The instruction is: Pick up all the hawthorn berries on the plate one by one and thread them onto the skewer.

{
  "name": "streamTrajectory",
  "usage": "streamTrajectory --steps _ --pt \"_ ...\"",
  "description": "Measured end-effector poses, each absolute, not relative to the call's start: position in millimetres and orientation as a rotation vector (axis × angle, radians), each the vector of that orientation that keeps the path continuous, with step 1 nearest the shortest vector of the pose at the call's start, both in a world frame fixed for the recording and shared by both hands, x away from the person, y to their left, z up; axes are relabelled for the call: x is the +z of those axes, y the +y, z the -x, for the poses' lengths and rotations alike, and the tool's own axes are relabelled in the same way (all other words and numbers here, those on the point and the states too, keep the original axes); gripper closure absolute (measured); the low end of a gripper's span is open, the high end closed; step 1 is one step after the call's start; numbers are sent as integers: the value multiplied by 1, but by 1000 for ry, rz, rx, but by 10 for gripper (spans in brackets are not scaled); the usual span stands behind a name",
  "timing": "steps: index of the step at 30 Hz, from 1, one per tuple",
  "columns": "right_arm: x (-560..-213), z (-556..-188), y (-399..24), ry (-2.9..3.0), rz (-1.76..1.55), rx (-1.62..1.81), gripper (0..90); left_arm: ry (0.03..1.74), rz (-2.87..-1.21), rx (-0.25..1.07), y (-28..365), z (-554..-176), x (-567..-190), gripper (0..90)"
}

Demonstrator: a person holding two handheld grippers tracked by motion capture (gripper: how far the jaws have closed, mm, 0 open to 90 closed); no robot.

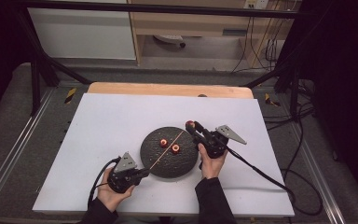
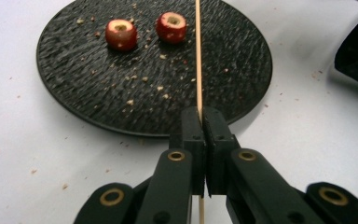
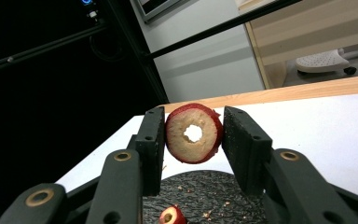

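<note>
A thin wooden skewer (image 2: 198, 56) lies over the dark round plate (image 2: 98, 84), and my left gripper (image 2: 204, 116) is shut on its near end at the plate's front-left edge (image 1: 142, 172). The skewer (image 1: 168, 148) runs diagonally across the plate (image 1: 179, 163). Two small red cored fruits (image 1: 169, 146) sit on the plate; in the left gripper view they lie left of the skewer (image 2: 121, 33) (image 2: 171, 26). My right gripper (image 3: 193, 135) is shut on a third cored red fruit (image 3: 194, 133), held above the plate's far right edge (image 1: 189, 125).
The plate rests on a white sheet (image 1: 107, 126) over a wooden table (image 1: 168, 88). Crumbs (image 2: 135, 88) are scattered on the plate and sheet. Cables trail off the table's right side (image 1: 261, 175). A black frame (image 1: 42, 65) and shelving stand behind.
</note>
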State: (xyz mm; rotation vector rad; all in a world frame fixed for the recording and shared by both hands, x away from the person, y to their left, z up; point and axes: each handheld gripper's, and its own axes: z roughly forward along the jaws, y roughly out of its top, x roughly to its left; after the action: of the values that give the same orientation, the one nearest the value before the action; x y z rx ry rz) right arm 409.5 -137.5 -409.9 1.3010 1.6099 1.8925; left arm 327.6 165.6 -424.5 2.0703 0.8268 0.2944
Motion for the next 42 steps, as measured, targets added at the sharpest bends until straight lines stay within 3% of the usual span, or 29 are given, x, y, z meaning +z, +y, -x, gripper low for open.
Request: streamTrajectory --steps 42 --pt "-413 -404 -134 1648 -1283 1910 606 871 -1982 282 135 -333 -421 882"
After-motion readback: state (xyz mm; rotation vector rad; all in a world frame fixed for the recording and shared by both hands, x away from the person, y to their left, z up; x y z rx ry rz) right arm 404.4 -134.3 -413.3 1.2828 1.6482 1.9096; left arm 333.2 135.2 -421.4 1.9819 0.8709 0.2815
